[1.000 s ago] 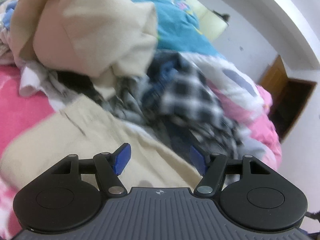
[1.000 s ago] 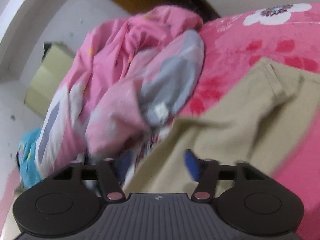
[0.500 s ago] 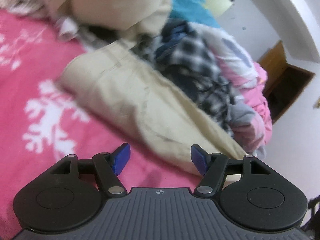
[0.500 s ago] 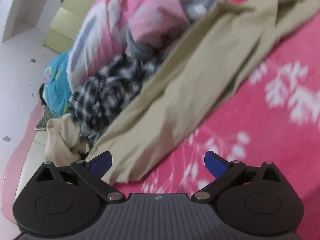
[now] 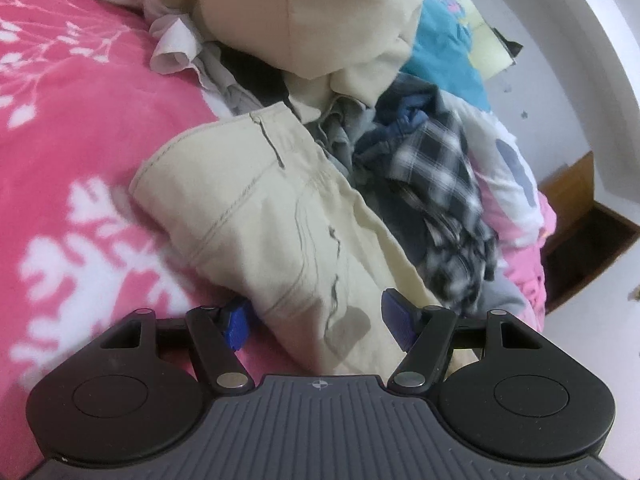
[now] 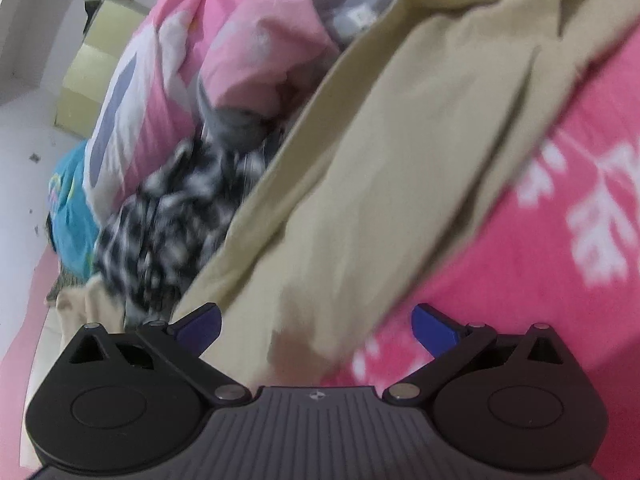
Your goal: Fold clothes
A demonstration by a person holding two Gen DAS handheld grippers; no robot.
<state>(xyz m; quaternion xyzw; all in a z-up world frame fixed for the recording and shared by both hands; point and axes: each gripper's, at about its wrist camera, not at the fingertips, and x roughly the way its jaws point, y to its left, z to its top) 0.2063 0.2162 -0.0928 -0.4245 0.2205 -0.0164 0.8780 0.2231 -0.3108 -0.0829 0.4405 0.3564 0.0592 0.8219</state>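
Pink floral bedspread (image 5: 80, 128) carries the trousers (image 5: 256, 216), laid beside the heap (image 5: 420, 160) of unfolded clothes. They'll be light and floppy, so you'd best pinch the stitched waistband. Their long axis runs from that waistband toward you. Left tool (image 5: 316, 320) stands spread astride them; right tool (image 6: 316, 324) has just been opening, pads clear of the cloth between.

One pair of khaki trousers (image 5: 280, 216) lies flat on one pink blanket (image 5: 72, 128), beside one heap of unfolded laundry; counted in it beyond the trousers are one checked shirt (image 5: 436, 164), one turquoise top (image 5: 440, 40), one cream garment (image 5: 304, 12) and one pink-and-white quilt (image 6: 168, 68); two grippers, each with two blue pads
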